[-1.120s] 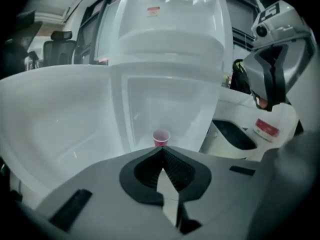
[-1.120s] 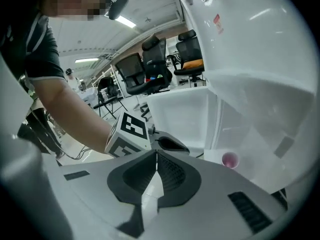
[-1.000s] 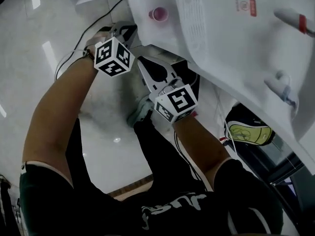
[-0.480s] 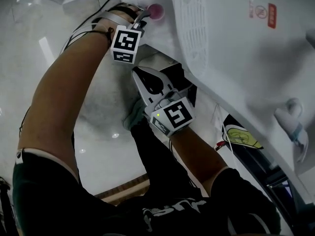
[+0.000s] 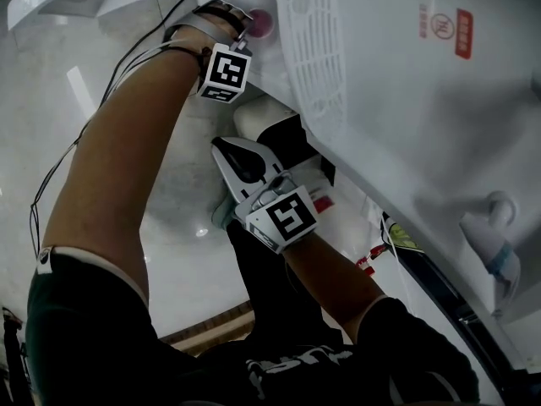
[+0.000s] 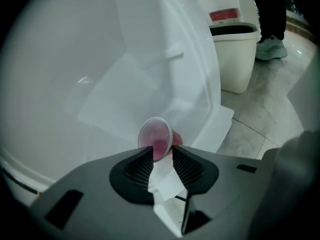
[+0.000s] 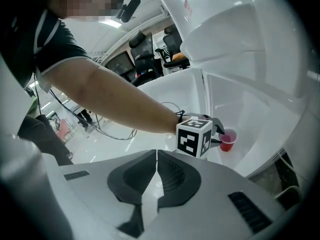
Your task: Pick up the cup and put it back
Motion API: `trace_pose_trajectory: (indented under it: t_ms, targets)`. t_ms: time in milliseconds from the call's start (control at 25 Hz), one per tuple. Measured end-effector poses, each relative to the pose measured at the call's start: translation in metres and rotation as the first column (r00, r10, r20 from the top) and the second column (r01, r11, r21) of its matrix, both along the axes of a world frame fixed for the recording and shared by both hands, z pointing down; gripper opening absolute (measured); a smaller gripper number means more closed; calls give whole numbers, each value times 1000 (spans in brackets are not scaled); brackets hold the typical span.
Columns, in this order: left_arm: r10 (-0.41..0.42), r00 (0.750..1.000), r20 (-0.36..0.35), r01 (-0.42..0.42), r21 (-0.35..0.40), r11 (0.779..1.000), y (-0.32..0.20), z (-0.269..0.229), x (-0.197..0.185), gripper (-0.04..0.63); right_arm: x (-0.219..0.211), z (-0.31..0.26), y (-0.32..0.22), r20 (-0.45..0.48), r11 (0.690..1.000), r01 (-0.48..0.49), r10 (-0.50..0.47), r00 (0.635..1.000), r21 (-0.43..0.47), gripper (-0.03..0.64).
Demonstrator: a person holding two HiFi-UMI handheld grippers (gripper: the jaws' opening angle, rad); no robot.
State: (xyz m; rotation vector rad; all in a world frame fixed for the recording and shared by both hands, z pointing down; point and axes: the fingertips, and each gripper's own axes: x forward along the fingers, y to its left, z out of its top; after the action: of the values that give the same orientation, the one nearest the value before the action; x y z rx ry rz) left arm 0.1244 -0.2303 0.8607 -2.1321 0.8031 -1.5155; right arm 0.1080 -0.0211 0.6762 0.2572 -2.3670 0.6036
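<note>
Pale glossy floor tiles (image 5: 169,193) lie below a large white moulded plastic shell (image 5: 380,100), on whose ledge the left tongs (image 6: 161,154) have just been closing onto a small translucent pink plastic cup (image 6: 156,136), while the right tongs (image 7: 156,159) hang empty with jaws pressed together; too hard a squeeze might buckle or tip the cup, and the shell's small red label (image 5: 463,32) is too small to read.

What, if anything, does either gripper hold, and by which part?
Right gripper: nothing, jaws shut. Left gripper: jaws have just been closing around the pink cup, at its sides; whether they grip cannot be told.
</note>
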Motion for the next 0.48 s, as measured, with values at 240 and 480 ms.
trace_pose_trajectory:
  t_ms: [240,480]
  targets:
    - [56,998,40,-55,-18,998,6,7,5,15,-3,-4,0,14,1000,-12,12,1000,-1,35]
    - [24,1000,-2,-24,-5,1000,14,-13,1,12,-2,-7,7,0,1000,-6,6,1000,-6,34]
